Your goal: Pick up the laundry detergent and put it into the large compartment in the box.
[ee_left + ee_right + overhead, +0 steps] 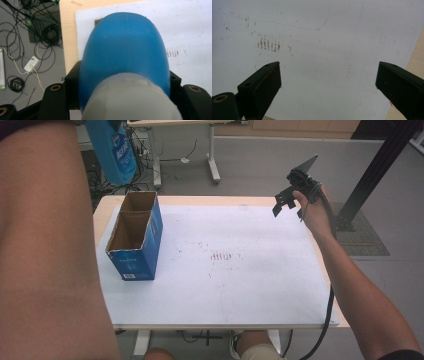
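Observation:
A blue plastic bottle with a pale cap hangs in the air past the table's far left corner. In the left gripper view the blue bottle stands between the black jaws of my left gripper, which is shut on it, cap end nearest the camera. A blue cardboard box with two open compartments stands on the table's left side, both looking empty. My right gripper is held above the far right of the table, open; in its own view the right gripper has nothing between its jaws.
A white sheet covers the wooden table, with brown stains near its middle. My left forearm hides the left of the high view. Loose cables lie on the floor past the table. A black frame post stands at the far right.

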`<state>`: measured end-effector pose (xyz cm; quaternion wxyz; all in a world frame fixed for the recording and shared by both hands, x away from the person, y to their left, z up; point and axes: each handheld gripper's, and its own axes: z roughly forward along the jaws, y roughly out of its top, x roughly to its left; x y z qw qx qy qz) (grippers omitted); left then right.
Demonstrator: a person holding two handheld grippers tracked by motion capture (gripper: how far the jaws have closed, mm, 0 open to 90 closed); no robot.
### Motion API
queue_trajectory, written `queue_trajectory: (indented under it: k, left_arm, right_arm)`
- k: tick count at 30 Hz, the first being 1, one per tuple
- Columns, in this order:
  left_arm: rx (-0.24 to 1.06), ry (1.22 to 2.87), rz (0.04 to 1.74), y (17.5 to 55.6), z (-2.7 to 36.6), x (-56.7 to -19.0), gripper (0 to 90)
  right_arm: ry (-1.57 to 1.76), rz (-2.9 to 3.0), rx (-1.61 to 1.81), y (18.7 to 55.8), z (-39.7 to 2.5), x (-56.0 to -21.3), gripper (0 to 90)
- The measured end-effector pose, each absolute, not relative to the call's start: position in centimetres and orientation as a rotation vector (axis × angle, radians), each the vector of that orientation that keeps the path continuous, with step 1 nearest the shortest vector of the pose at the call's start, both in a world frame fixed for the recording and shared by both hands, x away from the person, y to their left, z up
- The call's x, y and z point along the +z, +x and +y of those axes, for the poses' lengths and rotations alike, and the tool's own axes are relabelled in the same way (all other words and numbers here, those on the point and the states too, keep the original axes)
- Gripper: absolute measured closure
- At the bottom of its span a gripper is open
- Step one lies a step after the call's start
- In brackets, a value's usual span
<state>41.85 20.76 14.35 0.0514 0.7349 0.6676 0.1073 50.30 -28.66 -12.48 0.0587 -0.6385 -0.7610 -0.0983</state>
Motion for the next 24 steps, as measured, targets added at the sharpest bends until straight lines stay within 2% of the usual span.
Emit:
queue_trajectory:
  k: [8, 24]
  left_arm:
    - [0.319, 2.212, 2.111, 42.1, 21.9, 13.4, 38.2]
    - [0.257, 2.177, 2.145, 42.6, 23.6, 10.8, 38.1]
  right_arm:
    - [-1.939, -2.303, -0.288, 50.3, -28.7, -12.5, 6.4]
    - [-1.936, -2.306, -0.274, 50.4, -28.2, -12.7, 6.4]
